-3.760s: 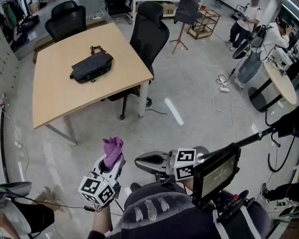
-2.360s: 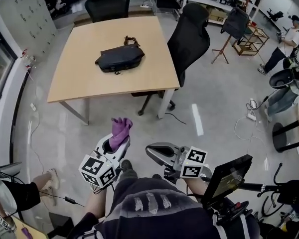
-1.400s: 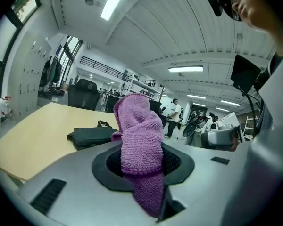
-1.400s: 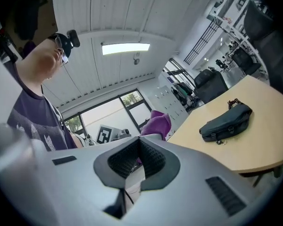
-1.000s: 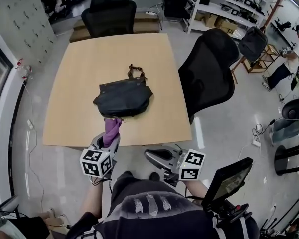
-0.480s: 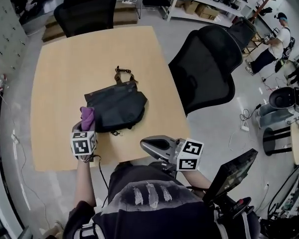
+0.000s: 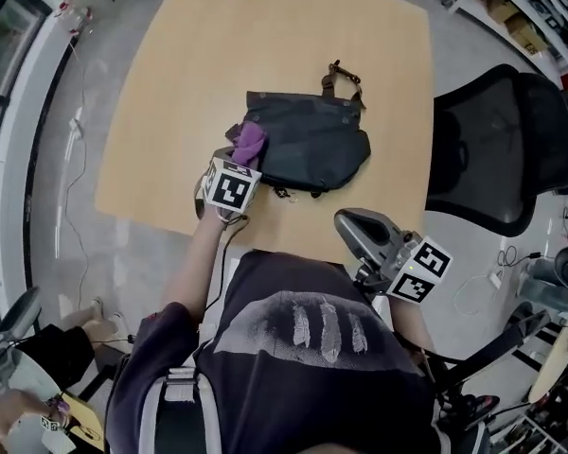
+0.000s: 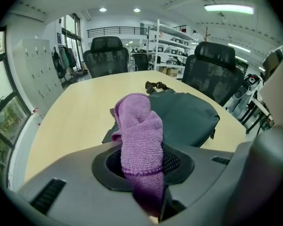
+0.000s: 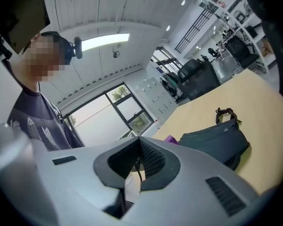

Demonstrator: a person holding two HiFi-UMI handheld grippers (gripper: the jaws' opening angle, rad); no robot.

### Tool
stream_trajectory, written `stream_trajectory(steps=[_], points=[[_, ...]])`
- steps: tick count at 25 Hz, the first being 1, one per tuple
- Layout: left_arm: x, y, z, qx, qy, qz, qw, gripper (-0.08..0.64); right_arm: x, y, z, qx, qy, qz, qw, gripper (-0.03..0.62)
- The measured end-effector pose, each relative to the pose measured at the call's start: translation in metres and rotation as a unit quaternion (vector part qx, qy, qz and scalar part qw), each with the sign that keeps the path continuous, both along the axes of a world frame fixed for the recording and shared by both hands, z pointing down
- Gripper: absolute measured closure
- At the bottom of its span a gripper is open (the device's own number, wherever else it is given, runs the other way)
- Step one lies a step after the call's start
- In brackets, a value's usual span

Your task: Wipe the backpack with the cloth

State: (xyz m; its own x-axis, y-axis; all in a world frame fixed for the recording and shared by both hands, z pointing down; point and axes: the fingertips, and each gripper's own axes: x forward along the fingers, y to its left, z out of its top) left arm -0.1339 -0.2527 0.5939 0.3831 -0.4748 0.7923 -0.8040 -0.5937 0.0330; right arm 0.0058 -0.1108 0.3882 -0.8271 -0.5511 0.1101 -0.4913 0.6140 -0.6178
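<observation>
Pale bench (image 7: 161, 102) bearing the backpack (image 7: 314, 145) flat near its middle; purple cloth (image 7: 250, 143) at its left end, pinched in the left tongs (image 7: 239, 162). Right tongs (image 7: 350, 223) closed, empty, beside the bench edge — better pinning the backpack. Press flat, sweep long strokes.

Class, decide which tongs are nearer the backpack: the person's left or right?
Left. The left tongs, shut on the purple cloth, sit at the backpack's edge; the right tongs hang by the table's near edge, apart from it.
</observation>
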Motion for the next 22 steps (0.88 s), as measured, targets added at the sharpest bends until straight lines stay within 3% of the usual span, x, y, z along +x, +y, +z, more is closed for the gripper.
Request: stream_trajectory(steps=[4, 7, 12, 15, 22], points=[[-0.003, 0.010, 0.006, 0.001, -0.058, 0.010, 0.9983, 0.440, 0.005, -0.003, -0.004, 0.000, -0.003, -0.018, 1.000, 0.589], [0.005, 0.012, 0.004, -0.010, -0.073, 0.025, 0.9969, 0.441, 0.019, -0.007, 0.000, -0.001, -0.013, -0.022, 1.000, 0.589], [0.038, 0.016, 0.011, -0.017, -0.113, 0.058, 0.9917, 0.442, 0.050, -0.006, 0.003, -0.004, -0.031, -0.006, 0.999, 0.589], [0.064, 0.021, 0.009, -0.017, -0.117, 0.082, 0.9896, 0.442, 0.067, -0.002, 0.007, -0.004, -0.038, 0.006, 0.999, 0.589], [0.119, 0.033, 0.010, -0.010, -0.150, 0.143, 0.9782, 0.442, 0.089, 0.014, 0.018, -0.006, -0.024, 0.024, 0.999, 0.589]])
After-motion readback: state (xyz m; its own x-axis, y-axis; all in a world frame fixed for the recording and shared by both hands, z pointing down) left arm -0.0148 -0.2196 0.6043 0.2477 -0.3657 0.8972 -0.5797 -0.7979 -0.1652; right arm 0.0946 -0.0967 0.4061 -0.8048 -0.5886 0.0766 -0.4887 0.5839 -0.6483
